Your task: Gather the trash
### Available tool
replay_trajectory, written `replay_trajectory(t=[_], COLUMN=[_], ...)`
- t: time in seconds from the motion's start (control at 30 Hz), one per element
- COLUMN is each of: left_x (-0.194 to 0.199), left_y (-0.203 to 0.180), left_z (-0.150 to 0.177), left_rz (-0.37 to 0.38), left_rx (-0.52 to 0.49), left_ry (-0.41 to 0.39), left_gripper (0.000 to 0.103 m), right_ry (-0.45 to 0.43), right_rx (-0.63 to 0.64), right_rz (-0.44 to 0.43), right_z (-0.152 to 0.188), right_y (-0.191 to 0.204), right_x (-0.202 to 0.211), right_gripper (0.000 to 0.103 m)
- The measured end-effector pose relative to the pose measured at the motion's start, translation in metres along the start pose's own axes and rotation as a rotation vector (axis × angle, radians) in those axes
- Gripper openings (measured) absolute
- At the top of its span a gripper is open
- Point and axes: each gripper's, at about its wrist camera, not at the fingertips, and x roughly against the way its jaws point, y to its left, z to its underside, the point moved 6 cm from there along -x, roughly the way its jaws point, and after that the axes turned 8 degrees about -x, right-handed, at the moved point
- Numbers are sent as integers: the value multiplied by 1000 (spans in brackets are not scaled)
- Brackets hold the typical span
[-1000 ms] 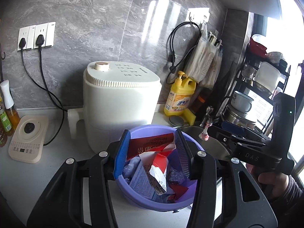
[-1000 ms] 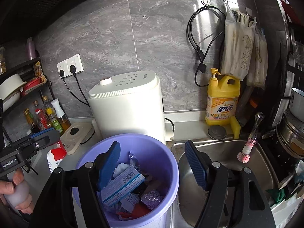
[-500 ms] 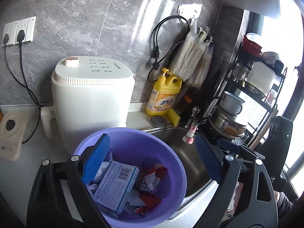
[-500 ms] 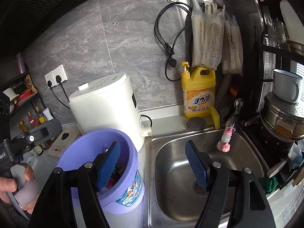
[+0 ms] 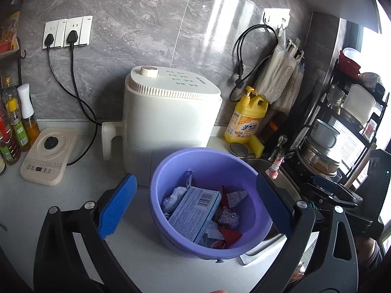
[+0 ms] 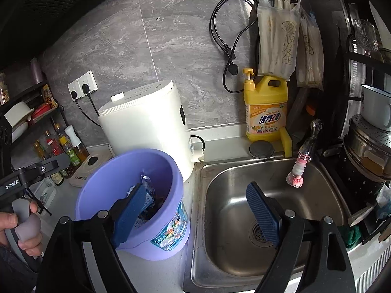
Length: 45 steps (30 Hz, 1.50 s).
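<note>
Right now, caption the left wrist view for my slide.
Left gripper opening, empty, over the purple bin of trash.

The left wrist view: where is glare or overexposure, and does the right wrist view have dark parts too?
Left wrist view: the window at the right edge is blown out white, and glare streaks the wall tiles; straight lines bend from the fisheye. Right wrist view: the upper left corner is nearly black, while the sink is evenly lit.

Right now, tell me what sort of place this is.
A home kitchen counter, most likely. A steel sink with a tap, a yellow dish-soap bottle, and oil bottles on the counter show it. A purple trash bucket stands beside the sink.
</note>
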Motion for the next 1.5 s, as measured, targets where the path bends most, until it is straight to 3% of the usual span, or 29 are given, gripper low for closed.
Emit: replay_trajectory(t=[0.2,0.37,0.73,1.07,1.5], left_x=[38,67,153,223,294], left_y=[25,56,103,131,163], left_z=[14,33,54,65,81], left_rz=[39,32,21,36,-6], left_rx=[-60,-70,-114,-123,-87], left_ry=[3,44,23,-9,-55], left_gripper=[97,97,97,97,97], right_ry=[-33,-26,-38,-37,-32], right_rx=[-4,-50,-68,-59,-7], right_rz=[44,67,113,76,14], right_z=[13,36,83,112,126], right_y=[29,67,144,209,274], right_x=[24,37,80,114,149], right_gripper=[95,95,95,95,95])
